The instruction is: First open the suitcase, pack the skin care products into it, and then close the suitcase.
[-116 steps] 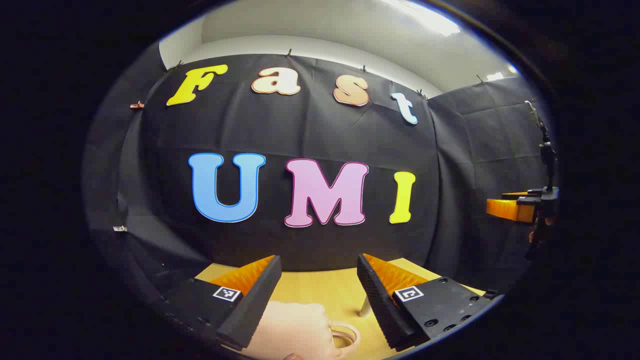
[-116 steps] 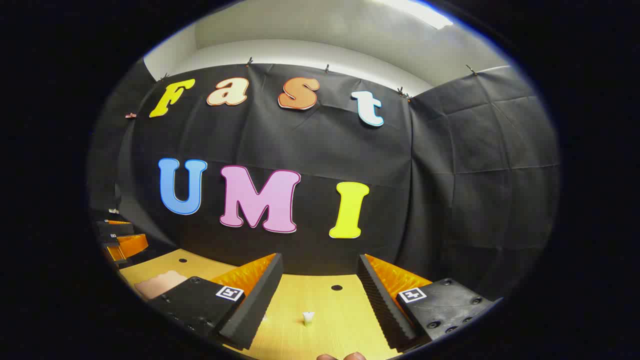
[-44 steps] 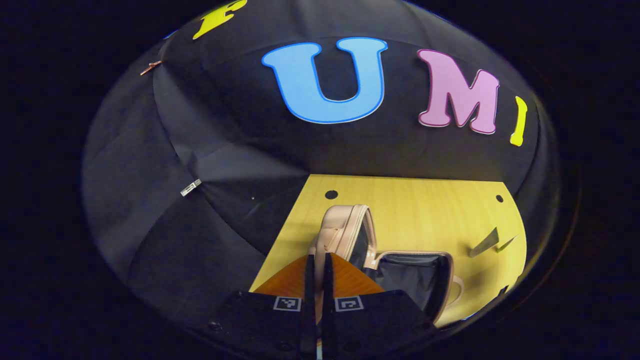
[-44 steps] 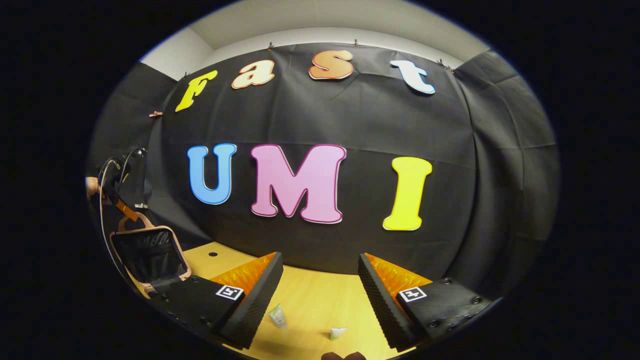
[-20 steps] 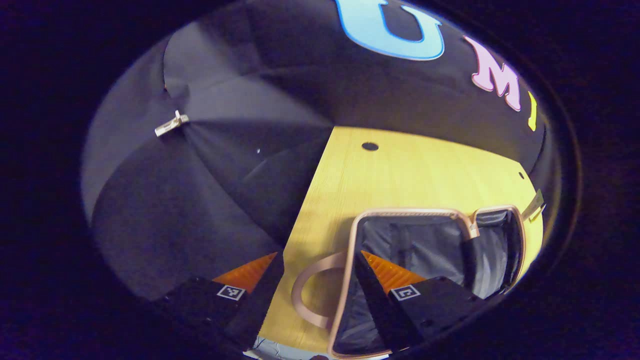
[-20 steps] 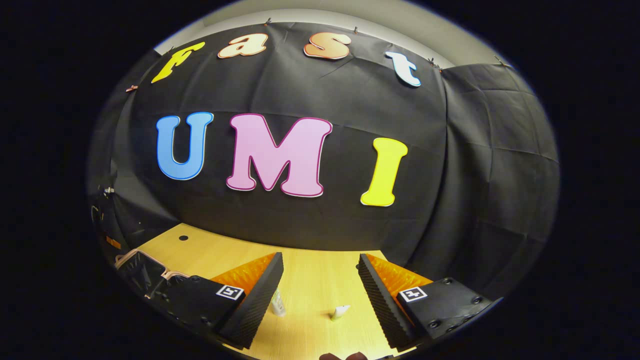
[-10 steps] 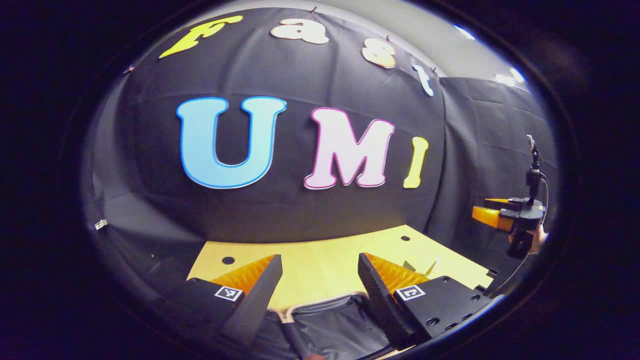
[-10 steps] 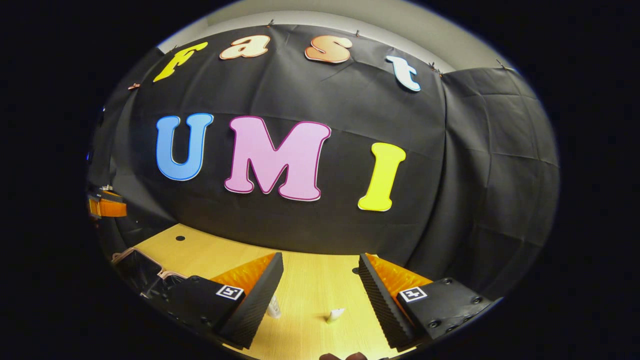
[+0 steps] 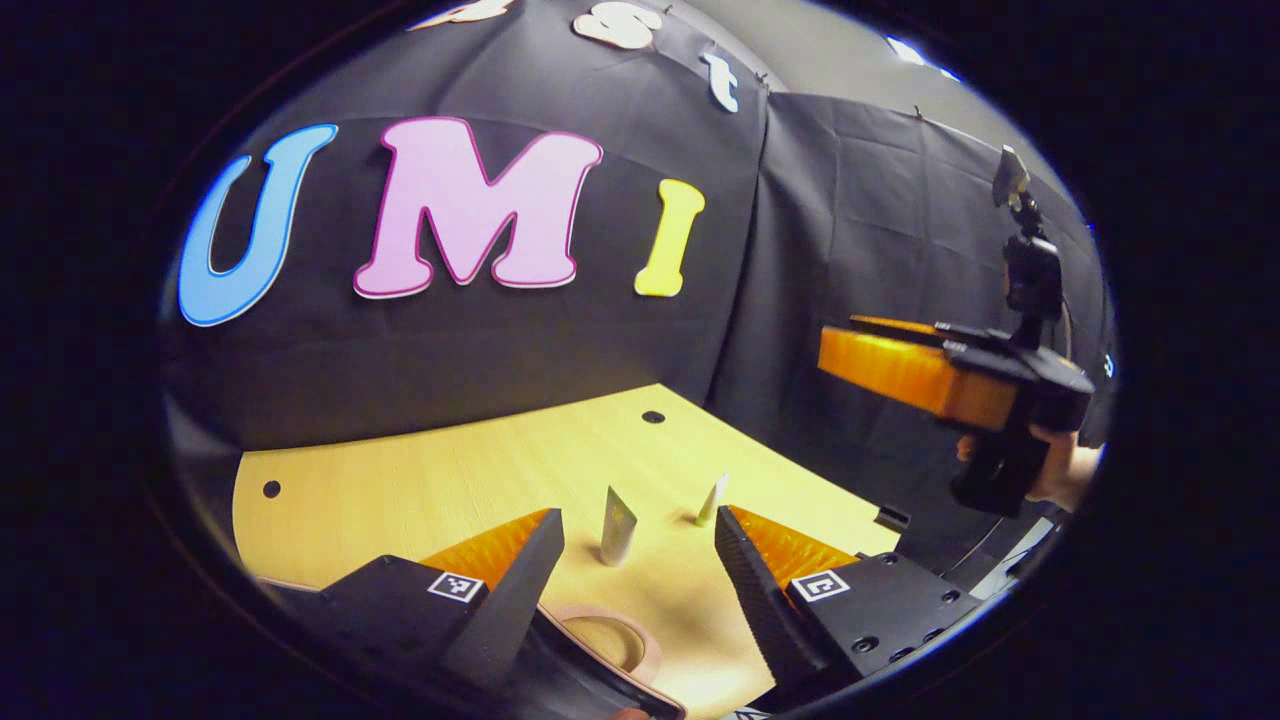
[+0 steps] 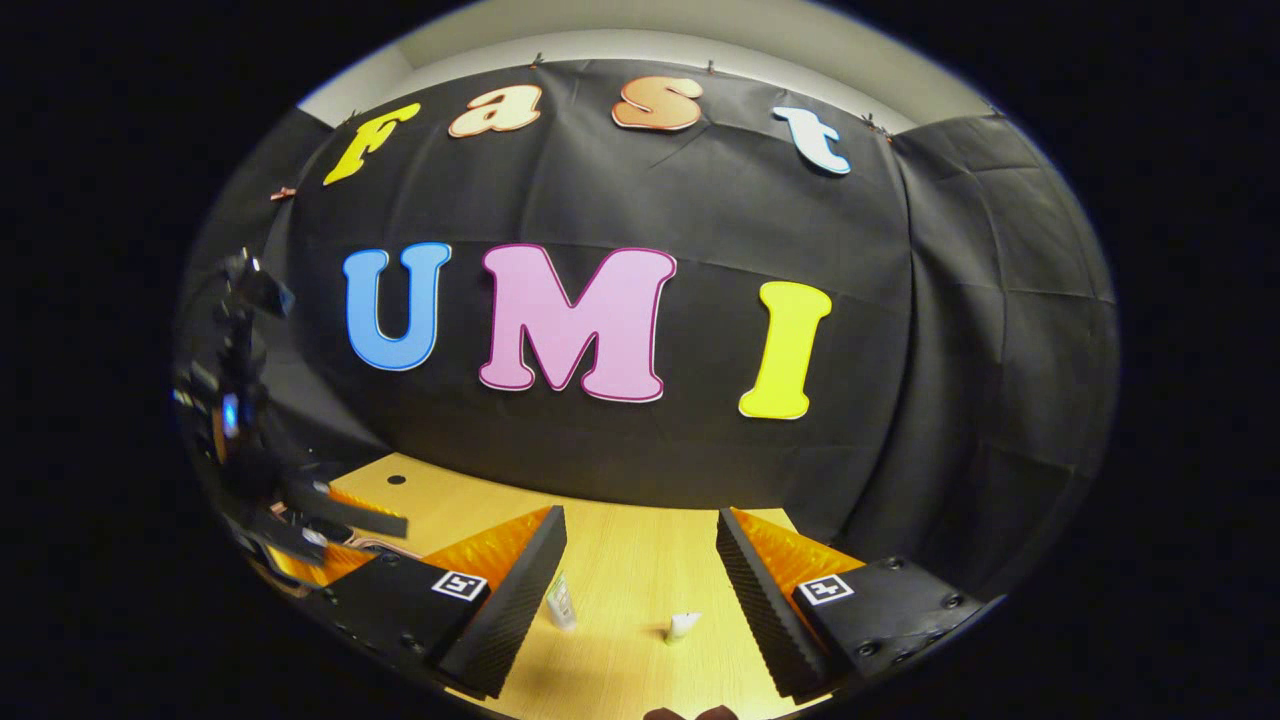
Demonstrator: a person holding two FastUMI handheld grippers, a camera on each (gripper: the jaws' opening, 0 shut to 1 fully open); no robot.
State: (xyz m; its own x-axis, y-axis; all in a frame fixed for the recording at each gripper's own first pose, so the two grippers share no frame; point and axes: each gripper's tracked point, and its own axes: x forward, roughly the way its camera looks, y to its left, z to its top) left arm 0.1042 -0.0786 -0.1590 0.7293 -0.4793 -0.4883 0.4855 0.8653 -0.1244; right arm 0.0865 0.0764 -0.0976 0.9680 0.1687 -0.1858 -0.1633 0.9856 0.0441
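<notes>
In the left gripper view, the left gripper (image 9: 638,545) has its fingers spread wide, holding nothing, with the suitcase (image 9: 600,668) handle loop low between them and two tubes (image 9: 618,527) standing on the table (image 9: 430,480) just beyond the tips. The right gripper (image 10: 640,550) is likewise wide open and empty, a tube beside its left finger and a small tube (image 10: 682,625) between the fingers.

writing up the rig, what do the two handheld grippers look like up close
Each gripper has two wedge-shaped fingers with ribbed inner faces, set on black blocks fastened with screws. Every block carries a small square black-and-white marker. That goes for the left gripper and the right gripper alike. In the left gripper view, the right gripper appears from the side: a black pistol-style body held in a hand, with a small device on a black mast above it.
</notes>
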